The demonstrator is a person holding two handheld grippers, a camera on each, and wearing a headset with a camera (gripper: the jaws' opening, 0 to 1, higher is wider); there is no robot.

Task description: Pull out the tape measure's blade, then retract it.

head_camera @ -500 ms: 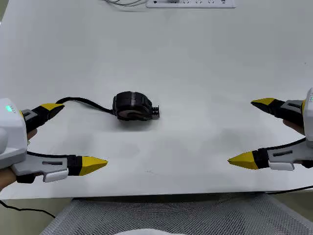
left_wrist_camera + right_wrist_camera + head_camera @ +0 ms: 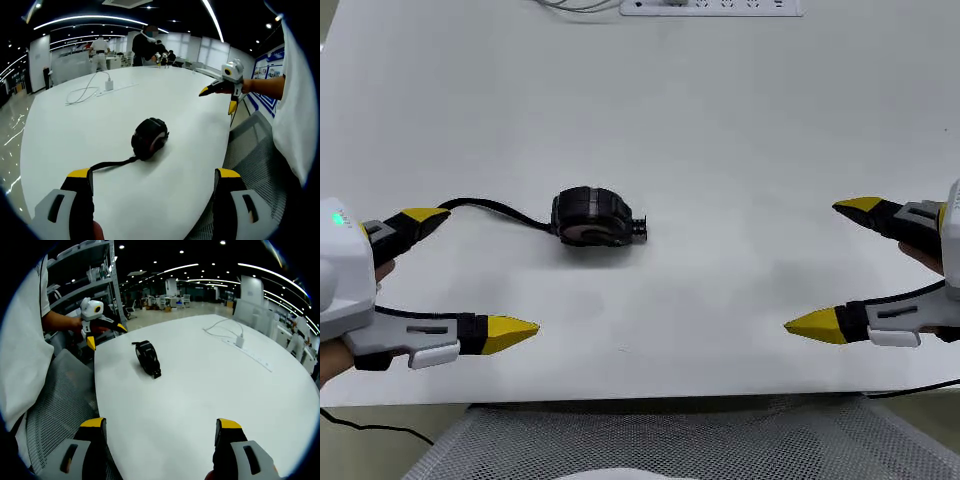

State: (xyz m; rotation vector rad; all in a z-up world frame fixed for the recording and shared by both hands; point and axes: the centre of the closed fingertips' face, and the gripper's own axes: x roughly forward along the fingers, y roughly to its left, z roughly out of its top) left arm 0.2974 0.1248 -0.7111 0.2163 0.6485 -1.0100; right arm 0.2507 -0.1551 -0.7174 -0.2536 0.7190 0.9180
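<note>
A black tape measure (image 2: 591,217) lies on the white table (image 2: 720,130), its blade tip facing right and a black strap (image 2: 495,209) trailing left. It also sits ahead of each gripper: tape measure (image 2: 149,138), tape measure (image 2: 148,357). My left gripper (image 2: 480,270) is open at the table's left front, its far tip close to the strap's end. My right gripper (image 2: 825,265) is open at the right front, well apart from the tape measure. Nothing lies between either pair of yellow-tipped jaws.
A white power strip (image 2: 710,7) with cables lies at the table's far edge. A mesh chair seat (image 2: 650,440) sits below the near edge. People stand at distant benches (image 2: 100,47) in the left gripper view; shelving (image 2: 85,270) stands behind in the right gripper view.
</note>
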